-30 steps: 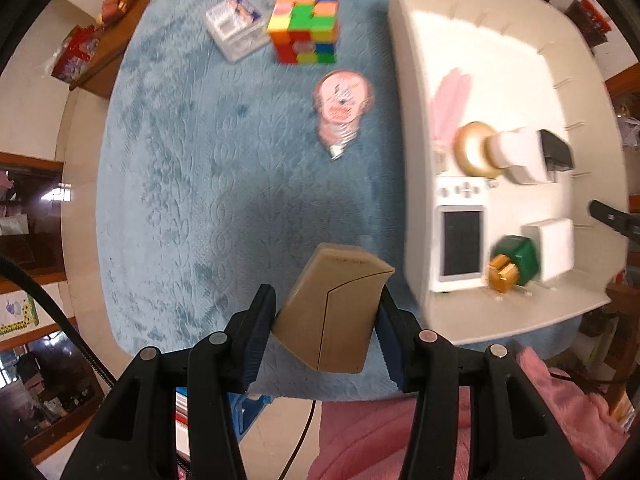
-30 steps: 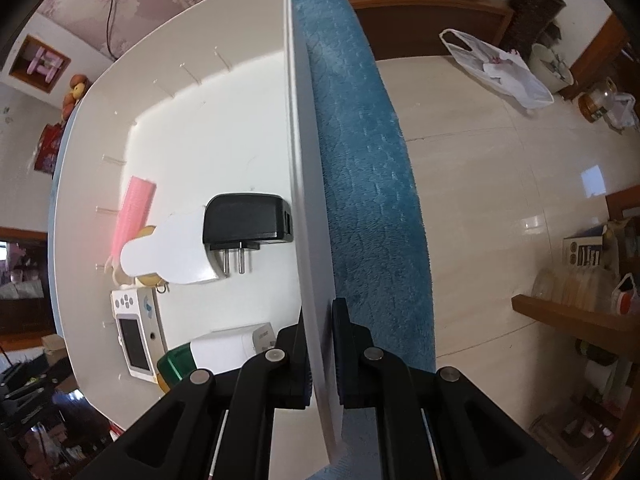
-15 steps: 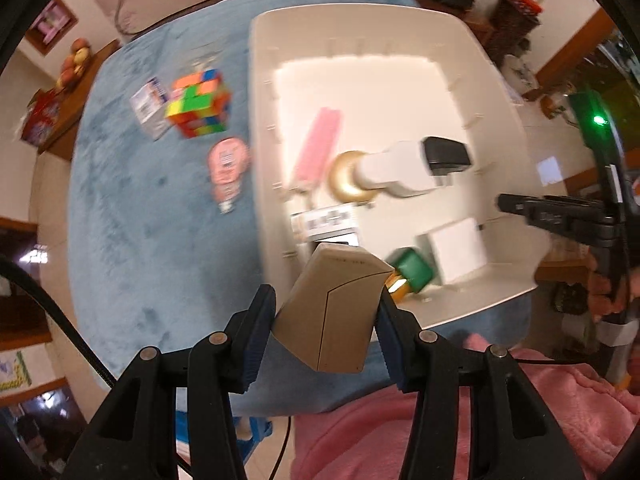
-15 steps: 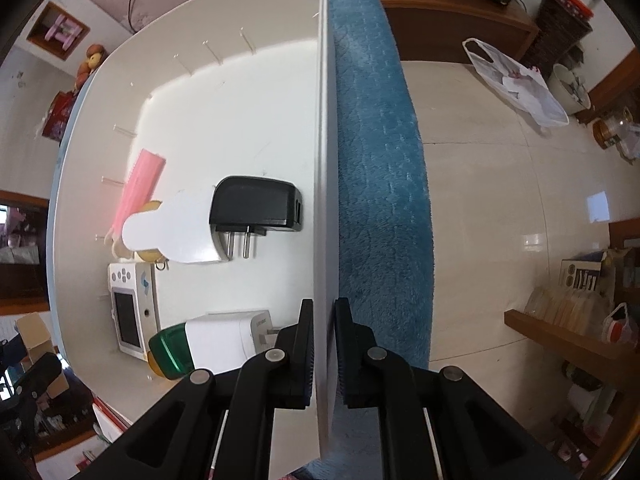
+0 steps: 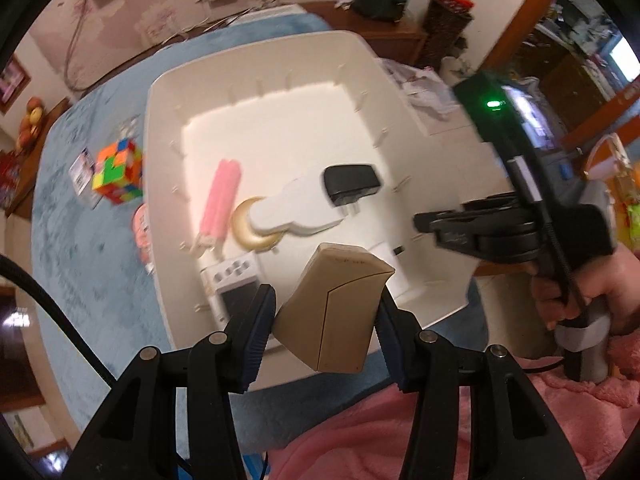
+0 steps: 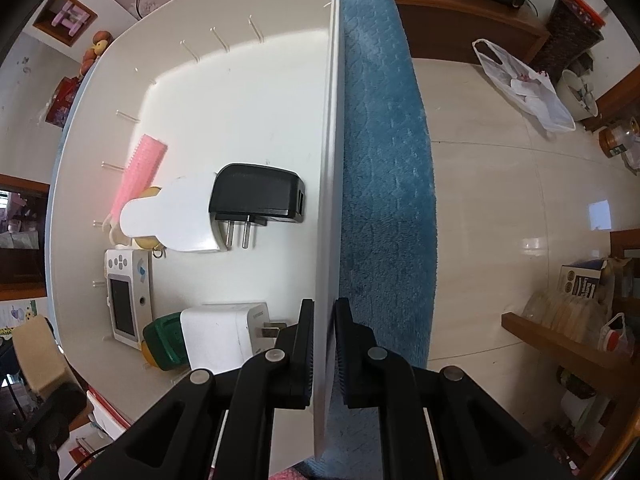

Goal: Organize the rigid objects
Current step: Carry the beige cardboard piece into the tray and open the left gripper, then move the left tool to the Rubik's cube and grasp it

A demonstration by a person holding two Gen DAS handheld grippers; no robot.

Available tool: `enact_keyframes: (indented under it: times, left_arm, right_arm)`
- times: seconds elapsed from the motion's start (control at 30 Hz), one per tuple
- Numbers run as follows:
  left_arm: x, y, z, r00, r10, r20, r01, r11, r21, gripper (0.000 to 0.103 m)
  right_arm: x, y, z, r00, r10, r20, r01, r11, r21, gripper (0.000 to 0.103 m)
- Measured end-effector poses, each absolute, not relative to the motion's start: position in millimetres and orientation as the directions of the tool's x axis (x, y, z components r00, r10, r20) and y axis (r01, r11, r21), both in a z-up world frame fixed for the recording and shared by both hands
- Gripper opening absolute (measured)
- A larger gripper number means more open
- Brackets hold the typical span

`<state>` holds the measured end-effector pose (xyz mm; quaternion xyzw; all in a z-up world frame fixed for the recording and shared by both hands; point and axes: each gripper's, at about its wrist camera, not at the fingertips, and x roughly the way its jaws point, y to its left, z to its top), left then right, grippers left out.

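Tan wedge-shaped plastic box clamped in my left gripper above the near end of the white plastic bin, my right gripper pinched on the bin's right wall, black plug adapter lying inside

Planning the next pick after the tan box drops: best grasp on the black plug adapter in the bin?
Take the black plug adapter across its body's two long flat sides, coming from straight above. It lies flat on the white bin floor, prongs toward the white cloud-shaped piece, which crowds that side; its other long side looks clear.
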<state>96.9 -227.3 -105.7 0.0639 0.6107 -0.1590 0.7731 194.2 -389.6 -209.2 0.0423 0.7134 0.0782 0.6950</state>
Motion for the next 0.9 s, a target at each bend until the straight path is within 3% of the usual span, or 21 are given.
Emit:
enact_keyframes:
  times: [0.13,0.27,0.33,0.9]
  left_arm:
    - [96,-232,-104,0.22,-0.165,-0.962,0.325,0.942,-0.087,0.053]
    - [96,-227,-104,0.232,-0.159,-0.96,0.297,0.951,-0.086,0.074]
    - [97,-222,-104,0.24,-0.154,-0.958,0.278,0.957,-0.085,0.077]
    - [120,-146,-98,0.284,-0.168,-0.944,0.135,0.982,-0.134,0.078]
  right_arm:
    - [194,-389,-210,-0.03,0.168,-0.985,-0.049,0.984,0.169,0.011]
    - [194,-387,-209,-0.03,0.162,-0.986,-0.048,0.985,0.164,0.011]
    - [194,-386,-210,-0.031,0.158,-0.987,-0.046,0.986,0.159,0.011]
    - [195,-387,-214,-0.055,0.123,-0.991,0.057,0.991,0.12,0.011]
